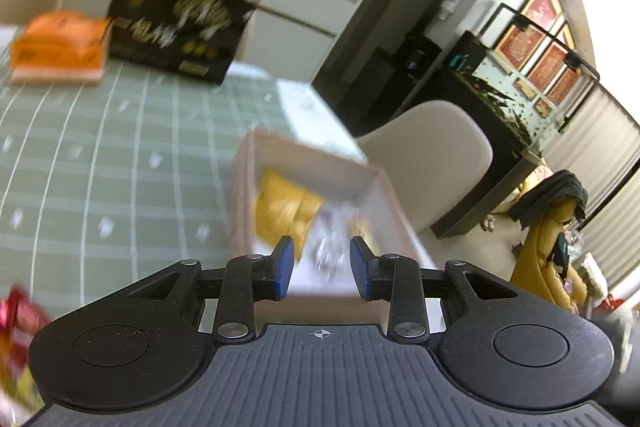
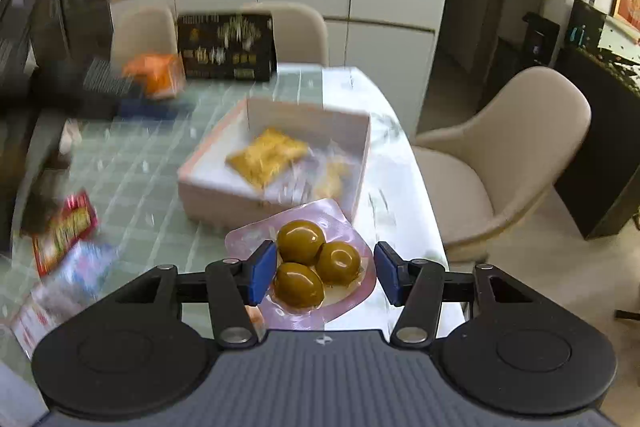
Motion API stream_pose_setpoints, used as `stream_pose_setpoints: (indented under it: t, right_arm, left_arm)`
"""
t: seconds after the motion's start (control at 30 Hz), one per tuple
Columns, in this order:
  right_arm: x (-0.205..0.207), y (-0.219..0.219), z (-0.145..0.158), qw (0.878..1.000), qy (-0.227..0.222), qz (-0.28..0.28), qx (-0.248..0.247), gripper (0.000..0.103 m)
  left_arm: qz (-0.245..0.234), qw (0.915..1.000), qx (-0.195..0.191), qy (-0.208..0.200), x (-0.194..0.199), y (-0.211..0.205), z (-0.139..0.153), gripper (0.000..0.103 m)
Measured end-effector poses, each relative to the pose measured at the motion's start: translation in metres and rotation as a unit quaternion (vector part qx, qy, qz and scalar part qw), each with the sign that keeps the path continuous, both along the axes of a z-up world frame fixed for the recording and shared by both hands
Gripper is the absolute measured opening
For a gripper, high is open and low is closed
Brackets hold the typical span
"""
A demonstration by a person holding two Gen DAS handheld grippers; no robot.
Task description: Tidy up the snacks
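An open white box (image 2: 212, 183) sits on the green checked table; it also shows in the left wrist view (image 1: 240, 195). Inside lie a yellow snack bag (image 2: 266, 157) (image 1: 284, 207) and a clear packet (image 2: 328, 175). My right gripper (image 2: 326, 273) has its jaws wide apart around a clear pack of three brown eggs (image 2: 312, 267), just in front of the box; the pack is sharp while the table is blurred. I cannot tell whether the pads press it. My left gripper (image 1: 322, 267) is open and empty over the box's near end.
A black printed box (image 2: 226, 47) and an orange box (image 2: 158, 75) stand at the table's far side. A red snack packet (image 2: 64, 231) and a pale packet (image 2: 68, 287) lie at the left. Beige chairs (image 2: 500, 155) stand to the right.
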State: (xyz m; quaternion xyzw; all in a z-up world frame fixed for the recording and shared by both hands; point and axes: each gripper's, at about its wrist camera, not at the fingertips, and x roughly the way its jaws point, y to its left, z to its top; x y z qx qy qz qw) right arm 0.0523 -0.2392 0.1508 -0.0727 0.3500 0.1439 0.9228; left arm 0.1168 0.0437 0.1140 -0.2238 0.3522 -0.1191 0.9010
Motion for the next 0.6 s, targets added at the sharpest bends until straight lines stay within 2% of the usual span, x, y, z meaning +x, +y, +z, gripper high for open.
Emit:
stream_pose_setpoints:
  t: [0.07, 0.13, 0.2, 0.27, 0.37, 0.47, 0.6]
  right_arm:
    - [0.022, 0.009, 0.018, 1.0, -0.024, 0.006, 0.01, 0.054]
    - [0.056, 0.022, 0.04, 0.998, -0.055, 0.002, 0.029, 0.065]
    - [0.09, 0.032, 0.052, 0.997, -0.053, 0.008, 0.051, 0.08]
    - [0.114, 0.038, 0.053, 0.998, -0.039, 0.01, 0.051, 0.08]
    - [0.114, 0.038, 0.041, 0.999, -0.027, 0.008, 0.043, 0.08]
    - [0.099, 0.036, 0.015, 0.999, 0.003, 0.022, 0.047, 0.08]
    - [0.065, 0.042, -0.027, 0.998, 0.031, 0.056, 0.01, 0.08]
  left_arm:
    - [-0.001, 0.9998, -0.005, 0.017, -0.008, 0.0, -0.012, 0.035]
    - [-0.001, 0.9992, 0.003, 0.041, -0.017, -0.002, -0.024, 0.035]
    - [0.005, 0.9983, 0.028, 0.051, -0.03, 0.0, -0.028, 0.035]
    - [0.012, 0.9971, 0.051, 0.055, -0.048, 0.006, -0.027, 0.035]
    - [0.02, 0.9935, 0.093, 0.064, -0.079, 0.02, -0.02, 0.035]
    - [0.046, 0.9854, 0.145, 0.077, -0.115, 0.038, -0.017, 0.035]
    - [0.083, 0.9788, 0.162, 0.094, -0.152, 0.065, -0.028, 0.035]
